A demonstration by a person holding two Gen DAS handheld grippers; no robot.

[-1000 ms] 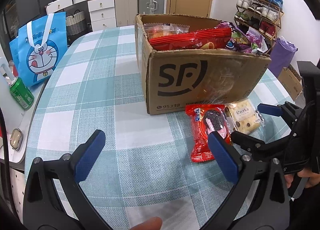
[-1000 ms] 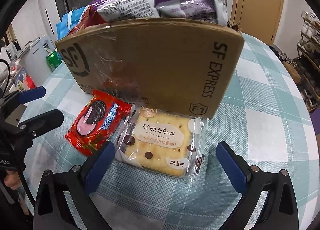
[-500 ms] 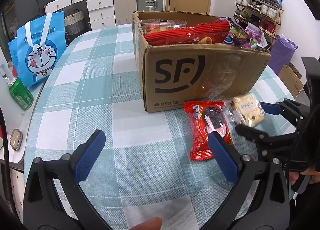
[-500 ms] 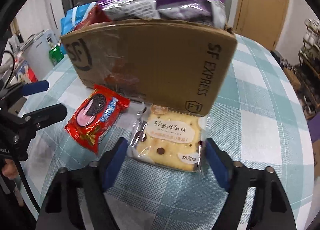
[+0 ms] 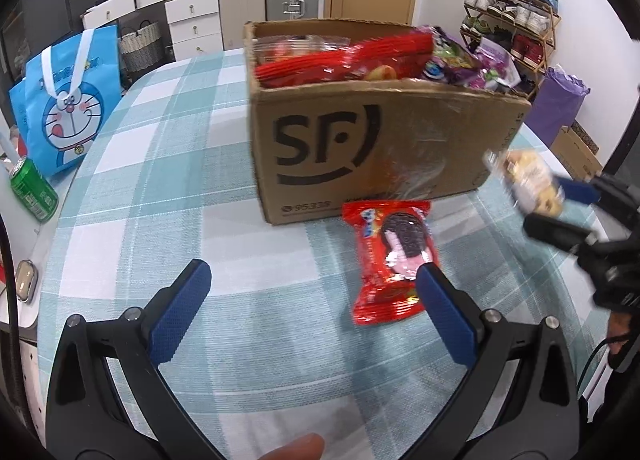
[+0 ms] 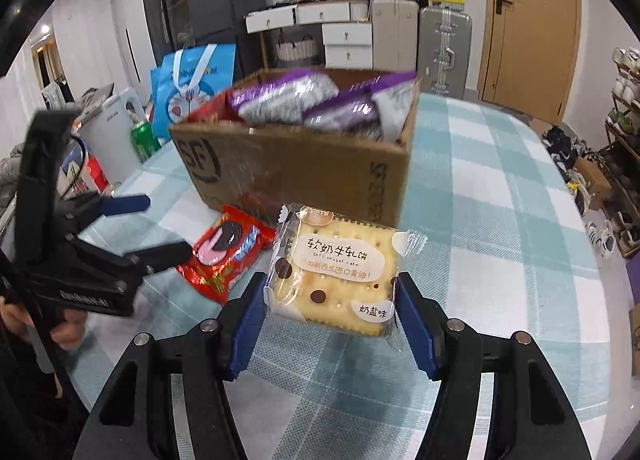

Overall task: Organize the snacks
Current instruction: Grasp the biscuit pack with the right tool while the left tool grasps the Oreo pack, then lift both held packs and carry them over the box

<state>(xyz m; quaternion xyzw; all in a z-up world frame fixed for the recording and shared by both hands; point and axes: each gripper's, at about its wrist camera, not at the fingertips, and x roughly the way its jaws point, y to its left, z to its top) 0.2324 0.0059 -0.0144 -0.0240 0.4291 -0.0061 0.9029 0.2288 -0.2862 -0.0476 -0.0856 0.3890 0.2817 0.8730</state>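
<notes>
Between the right gripper's [image 6: 332,312] blue pads sits the nougat cracker pack [image 6: 338,268], pinched by its side edges after the jaws just closed in on it, and it's up off the checked tablecloth [image 6: 500,220] with the cardboard box [image 6: 304,164] right ahead. I'd keep the pack level, clear the near wall, then let go over the purple bags. Off to its left, the left gripper [image 5: 312,300] hangs wide open and empty, the red cookie pack [image 5: 394,260] lying just ahead of its right pad.

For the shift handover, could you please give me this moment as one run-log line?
right gripper: shut on cracker pack, jaws just closed, lifted off table | left gripper: open, empty | red cookie pack: on table | box: full
</notes>
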